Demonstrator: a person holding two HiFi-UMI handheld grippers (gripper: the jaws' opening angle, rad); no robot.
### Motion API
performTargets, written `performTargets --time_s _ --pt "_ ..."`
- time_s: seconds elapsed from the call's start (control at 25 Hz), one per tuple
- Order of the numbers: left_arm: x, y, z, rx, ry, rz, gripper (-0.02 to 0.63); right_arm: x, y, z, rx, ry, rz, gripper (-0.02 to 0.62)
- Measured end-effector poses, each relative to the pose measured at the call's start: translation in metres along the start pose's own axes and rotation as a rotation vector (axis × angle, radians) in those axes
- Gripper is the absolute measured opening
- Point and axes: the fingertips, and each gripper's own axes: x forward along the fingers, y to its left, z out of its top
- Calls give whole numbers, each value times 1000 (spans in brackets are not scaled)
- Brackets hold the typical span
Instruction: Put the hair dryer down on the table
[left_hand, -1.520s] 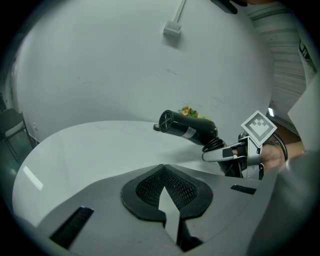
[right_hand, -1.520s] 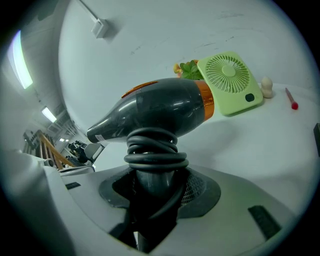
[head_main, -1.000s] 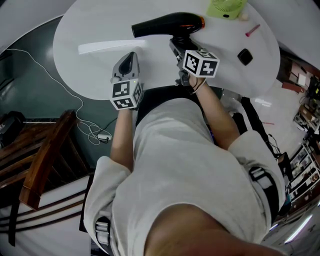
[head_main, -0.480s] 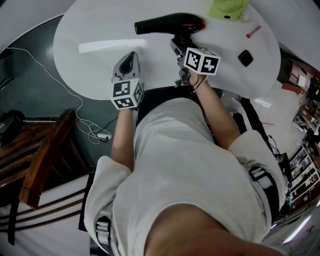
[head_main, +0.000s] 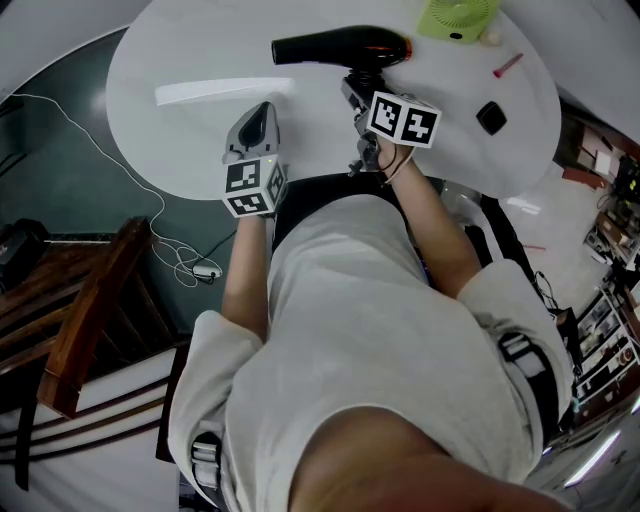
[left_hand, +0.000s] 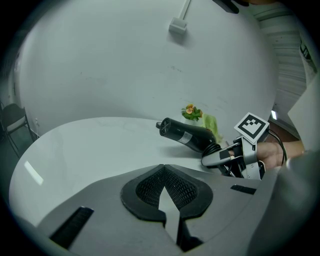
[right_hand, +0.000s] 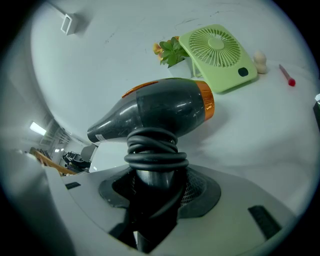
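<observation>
Chair (head_main: 80, 320): dark wood, far left on the floor, cut off by the frame edge.
Cable (head_main: 120, 170): thin and white, trailing over the dark floor; its far end runs out of sight.
Table (head_main: 180, 140): white and round; my own body hides its near edge.
Left gripper (head_main: 263, 108): my jaws are closed together with nothing between them, low over the table's near left part, well apart from the dryer.
Dryer (head_main: 340, 47): black with an orange ring at the back, over the table's far middle, nozzle pointing left. A shadow lies under it; I cannot tell whether any part touches the top.
Cord (right_hand: 156, 150): black, wound in coils round the handle, hiding most of it.
Right gripper (right_hand: 156, 187): my jaws are clamped on the handle just under the coils; the handle's lower end is lost in the dark between the pads.
Fan (right_hand: 217, 55): green, just behind the dryer; the head view cuts off its top.
Plant (right_hand: 170, 50): small, with orange flowers, at the fan's left edge.
Pale lump (right_hand: 260, 61): beside the fan, too small to name.
Stick (head_main: 505, 62): red, lying right of the fan.
Black thing (head_main: 490, 114): small and squarish, near the table's right edge; I cannot make out what it is.
</observation>
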Motion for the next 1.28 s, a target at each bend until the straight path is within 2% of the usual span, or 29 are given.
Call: performTargets --time_s 0.44,0.92,1.28 --pt "-4 6 -1 -22 6 8 17 3 0 0 20 62 -104 209" --pt "-5 9 -3 -80 -8 21 17 9 -5 -2 -14 123 -231 210" --pt "-4 14 -14 -94 1 20 17 11 -7 -1 -36 143 -298 213"
